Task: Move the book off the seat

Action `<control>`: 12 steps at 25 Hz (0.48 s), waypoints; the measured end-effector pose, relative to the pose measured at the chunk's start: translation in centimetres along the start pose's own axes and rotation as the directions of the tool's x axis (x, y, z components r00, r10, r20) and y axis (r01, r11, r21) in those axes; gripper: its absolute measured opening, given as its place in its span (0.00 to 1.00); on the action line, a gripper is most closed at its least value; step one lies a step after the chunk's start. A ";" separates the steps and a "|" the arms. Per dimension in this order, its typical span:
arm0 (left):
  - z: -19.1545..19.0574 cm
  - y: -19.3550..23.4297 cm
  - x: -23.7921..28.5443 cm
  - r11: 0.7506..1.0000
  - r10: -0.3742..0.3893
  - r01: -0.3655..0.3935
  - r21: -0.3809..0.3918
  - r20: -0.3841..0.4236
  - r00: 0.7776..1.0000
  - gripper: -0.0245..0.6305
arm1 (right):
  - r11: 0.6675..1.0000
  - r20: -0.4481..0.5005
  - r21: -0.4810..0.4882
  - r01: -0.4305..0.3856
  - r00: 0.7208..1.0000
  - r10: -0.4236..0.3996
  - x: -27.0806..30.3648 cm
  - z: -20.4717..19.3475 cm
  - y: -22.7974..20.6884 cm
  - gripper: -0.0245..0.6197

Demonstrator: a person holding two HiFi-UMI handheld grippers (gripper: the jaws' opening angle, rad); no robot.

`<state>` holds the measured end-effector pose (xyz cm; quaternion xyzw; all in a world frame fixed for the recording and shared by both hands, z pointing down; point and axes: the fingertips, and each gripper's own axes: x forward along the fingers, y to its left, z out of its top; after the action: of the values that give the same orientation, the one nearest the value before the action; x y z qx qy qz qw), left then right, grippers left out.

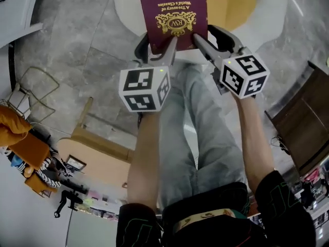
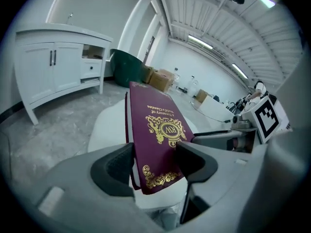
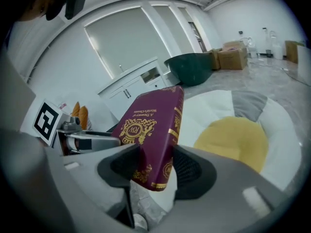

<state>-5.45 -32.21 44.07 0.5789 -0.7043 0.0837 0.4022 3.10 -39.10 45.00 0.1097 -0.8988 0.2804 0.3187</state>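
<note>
A maroon hardback book [image 1: 175,9] with gold ornament on its cover hangs tilted in the air above a white round seat [image 1: 267,14] that has a yellow cushion [image 1: 234,4]. My left gripper [image 1: 157,48] is shut on the book's [image 2: 158,135] near left corner, cover against one pad. My right gripper [image 1: 216,41] is shut on the near right corner by the gilt spine [image 3: 172,125]. In the left gripper view the jaws [image 2: 155,166] clamp the book's lower edge. In the right gripper view the right gripper [image 3: 153,171] does the same, with seat [image 3: 214,106] and cushion [image 3: 233,140] behind.
The person's jeans-clad legs [image 1: 195,138] stand right below the grippers on a grey marbled floor. A white cabinet [image 2: 53,67], a dark green tub [image 2: 127,62] and cardboard boxes [image 2: 160,79] lie beyond the seat. A pale wooden chair [image 1: 97,148] is at left, dark furniture [image 1: 303,122] at right.
</note>
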 end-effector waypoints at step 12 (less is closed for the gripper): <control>-6.4 13.4 -17.7 0.938 0.275 -0.232 -0.257 0.146 0.950 0.47 | 0.923 -0.157 -0.273 -0.272 0.959 0.236 6.9 -2.4 20.8 0.35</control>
<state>-14.16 -11.02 41.23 0.4360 -0.8115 -0.0021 0.3890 -8.87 -20.83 41.88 -0.0732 -0.9158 0.1897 0.3462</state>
